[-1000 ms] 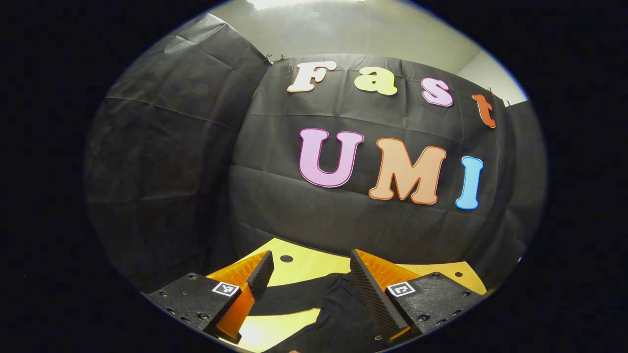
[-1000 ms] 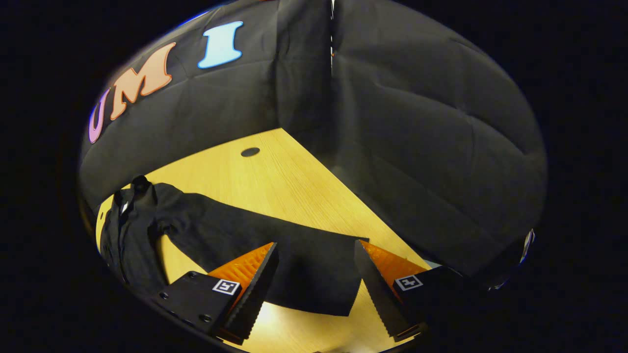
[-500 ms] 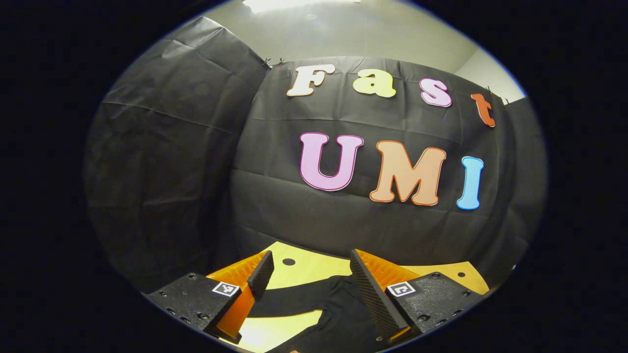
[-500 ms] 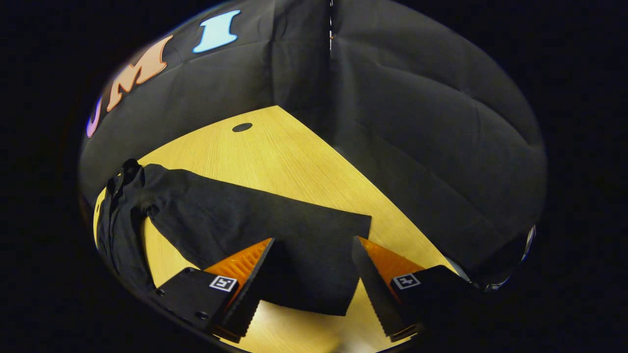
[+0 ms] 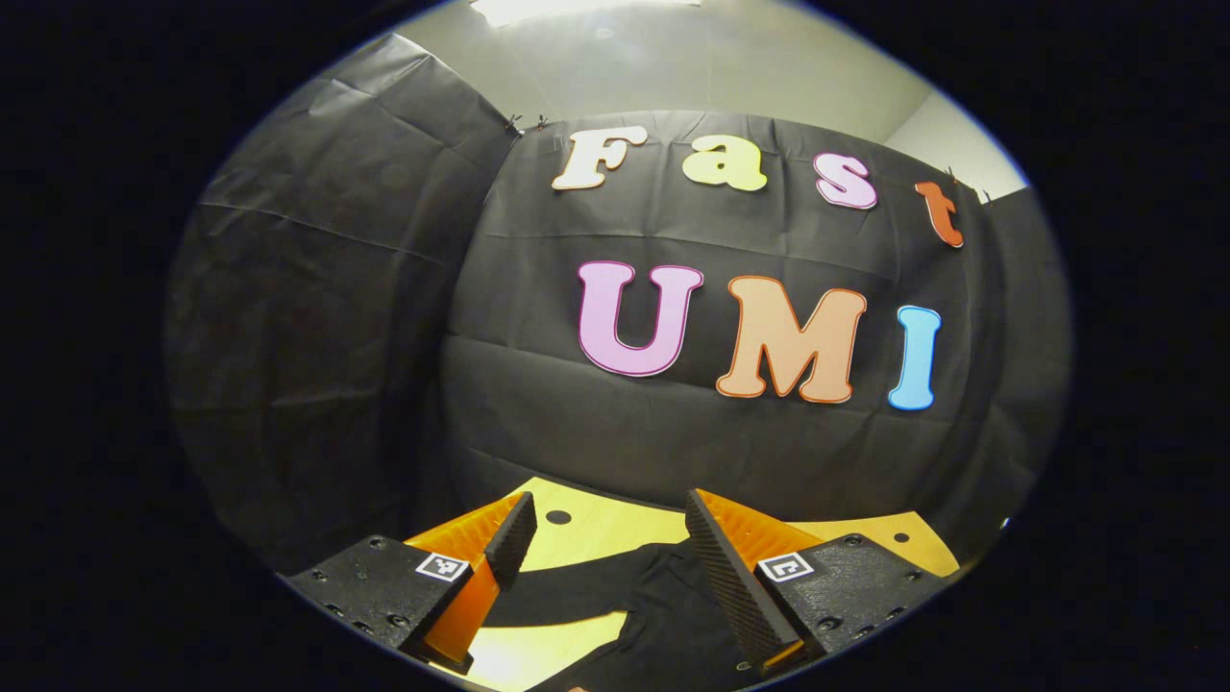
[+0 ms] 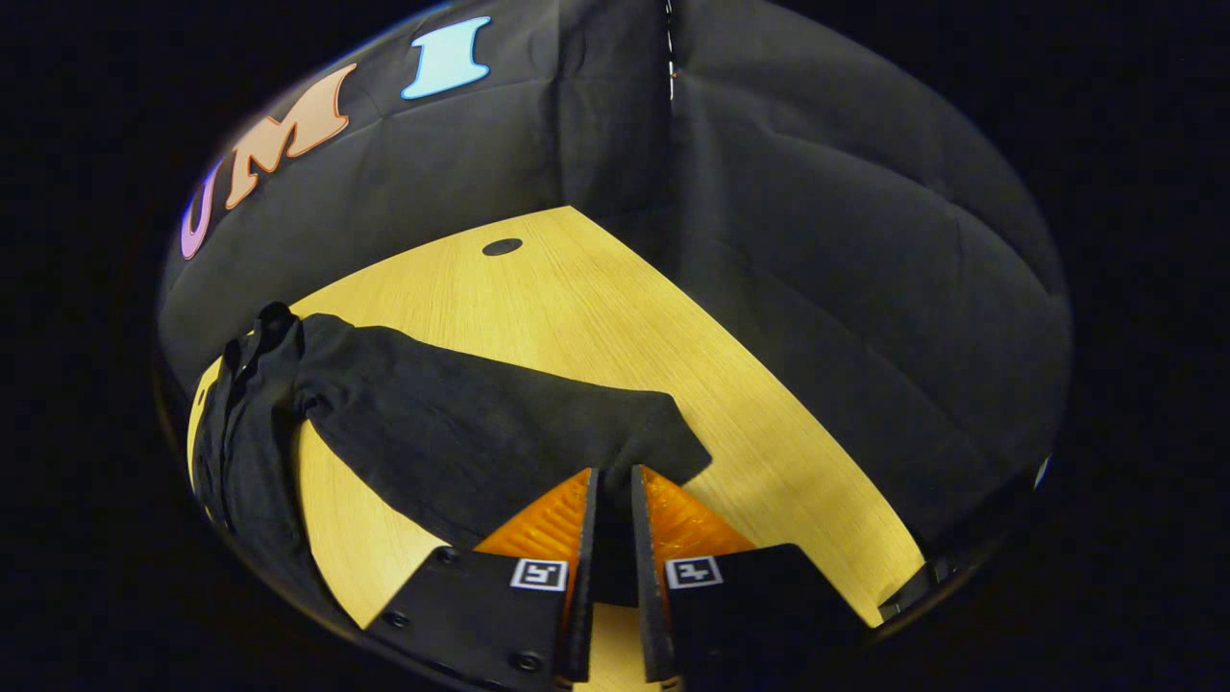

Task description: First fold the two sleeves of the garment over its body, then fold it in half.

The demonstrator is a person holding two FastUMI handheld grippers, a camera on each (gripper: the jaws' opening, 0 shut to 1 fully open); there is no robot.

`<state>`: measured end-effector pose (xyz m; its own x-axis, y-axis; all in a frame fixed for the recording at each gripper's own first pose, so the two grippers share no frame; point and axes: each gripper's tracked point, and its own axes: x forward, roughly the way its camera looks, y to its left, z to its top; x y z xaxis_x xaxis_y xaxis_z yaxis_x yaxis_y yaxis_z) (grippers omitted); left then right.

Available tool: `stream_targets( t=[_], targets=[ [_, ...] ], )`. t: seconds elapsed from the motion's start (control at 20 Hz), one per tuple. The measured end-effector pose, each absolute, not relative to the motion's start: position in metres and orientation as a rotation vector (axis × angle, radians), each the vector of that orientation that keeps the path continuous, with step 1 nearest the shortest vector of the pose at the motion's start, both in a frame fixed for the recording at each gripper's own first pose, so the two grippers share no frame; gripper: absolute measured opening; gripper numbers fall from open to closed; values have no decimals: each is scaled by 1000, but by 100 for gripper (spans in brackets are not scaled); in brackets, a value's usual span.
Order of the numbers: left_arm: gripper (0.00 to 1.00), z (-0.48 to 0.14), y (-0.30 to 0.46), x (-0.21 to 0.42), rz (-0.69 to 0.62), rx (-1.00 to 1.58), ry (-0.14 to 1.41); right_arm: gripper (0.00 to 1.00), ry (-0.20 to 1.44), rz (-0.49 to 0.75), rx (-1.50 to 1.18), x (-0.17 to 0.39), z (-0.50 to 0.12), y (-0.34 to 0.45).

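Dim booth, overhead glare (fisheye edges warped).

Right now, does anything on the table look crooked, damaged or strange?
Nothing stands out. The black garment lies on the wooden table, one sleeve stretched out, its cuff pinched in the right hand-held gripper. The left hand-held gripper is open above it.
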<state>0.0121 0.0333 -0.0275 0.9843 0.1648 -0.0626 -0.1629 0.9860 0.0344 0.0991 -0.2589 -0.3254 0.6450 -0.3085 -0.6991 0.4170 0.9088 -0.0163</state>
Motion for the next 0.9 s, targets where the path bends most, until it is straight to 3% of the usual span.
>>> stream_targets(
  t=[0.1,0.15,0.3,0.6,0.9],
  targets=[
    [92,-28,33,13,161,25,65,17,780,-422,185,100,-324,-257],
    [93,-29,34,12,161,24,65,9,783,-429,191,101,-323,-257],
    [92,-27,40,12,167,23,65,4,801,-448,155,101,-321,-256],
    [92,-27,58,2,192,26,59,3,713,-384,154,100,-291,-257],
    [92,-41,79,-3,211,-1,79,0,576,-285,156,113,-186,-235]
  ],
)
